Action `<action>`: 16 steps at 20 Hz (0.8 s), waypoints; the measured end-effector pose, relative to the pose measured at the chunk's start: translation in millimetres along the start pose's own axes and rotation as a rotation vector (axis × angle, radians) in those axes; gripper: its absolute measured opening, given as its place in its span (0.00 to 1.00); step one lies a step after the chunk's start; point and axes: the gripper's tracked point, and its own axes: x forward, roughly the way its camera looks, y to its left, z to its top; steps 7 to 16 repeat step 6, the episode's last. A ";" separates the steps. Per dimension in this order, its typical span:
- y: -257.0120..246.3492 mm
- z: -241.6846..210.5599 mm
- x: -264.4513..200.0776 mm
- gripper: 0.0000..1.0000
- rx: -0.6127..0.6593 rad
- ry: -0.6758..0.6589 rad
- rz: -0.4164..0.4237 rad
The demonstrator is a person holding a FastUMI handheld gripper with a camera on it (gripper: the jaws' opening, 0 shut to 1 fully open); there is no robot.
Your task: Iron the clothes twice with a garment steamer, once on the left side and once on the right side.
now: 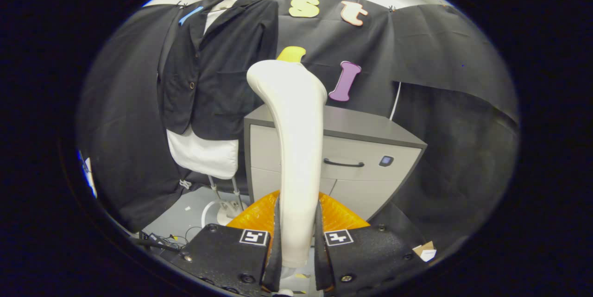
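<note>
While both fingers of the gripper press against its sides, the white garment steamer stands upright between them, its handle clamped low down and its curved head rising well above the fingertips. Beyond the steamer and to its left hangs a black jacket on a white mannequin torso, whose lower part shows below the jacket's hem; the steamer's head is apart from the jacket, not touching it. Under the torso a metal stand reaches down to the grey floor. Directly behind the steamer sits a grey cabinet with a dark drawer handle, just right of the mannequin. Some cables lie on the floor to the steamer's lower left, below the stand. A small piece of card lies to the steamer's lower right, near the right finger.
</note>
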 end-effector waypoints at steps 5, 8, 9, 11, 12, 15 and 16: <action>-41.0 -28.9 -16.6 0.31 0.021 0.045 0.019; -48.4 -35.2 -19.6 0.31 0.022 0.058 0.013; -48.4 -35.2 -19.6 0.31 0.022 0.058 0.013; -48.4 -35.2 -19.6 0.31 0.022 0.058 0.013; -48.4 -35.2 -19.6 0.31 0.022 0.058 0.013; -48.4 -35.2 -19.6 0.31 0.022 0.058 0.013; -48.4 -35.2 -19.6 0.31 0.022 0.058 0.013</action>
